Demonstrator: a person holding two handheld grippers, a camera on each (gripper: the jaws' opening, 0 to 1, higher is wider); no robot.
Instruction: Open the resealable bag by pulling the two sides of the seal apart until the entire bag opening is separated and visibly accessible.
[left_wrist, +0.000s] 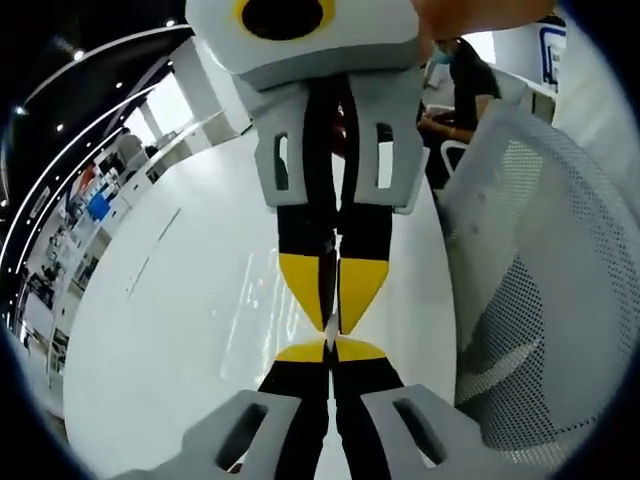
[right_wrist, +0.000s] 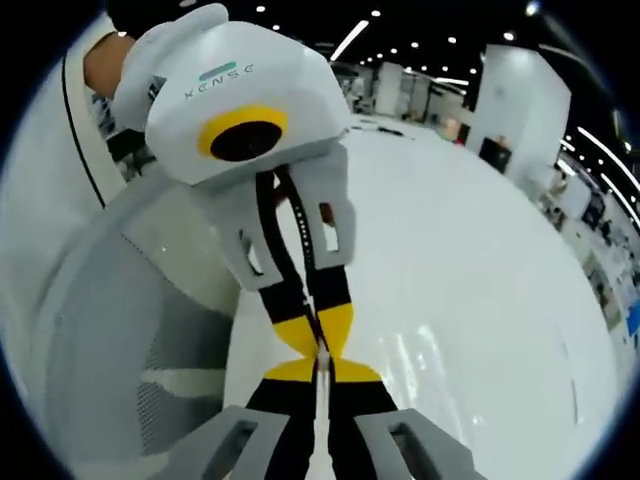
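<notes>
The left gripper (left_wrist: 332, 352) and right gripper (left_wrist: 332, 300) meet tip to tip above the glossy white worktop (left_wrist: 180, 300), just beside a white mesh-backed chair (left_wrist: 540, 280).

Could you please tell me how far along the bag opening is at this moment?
Done: the left gripper and the right gripper stand tip to tip above the white table, and each looks shut. In hand: a thin pale sliver shows where the fingers meet. It may be the bag's seal, but it is too thin to confirm. Left: no separated opening is visible, so pulling the sides apart remains.
</notes>
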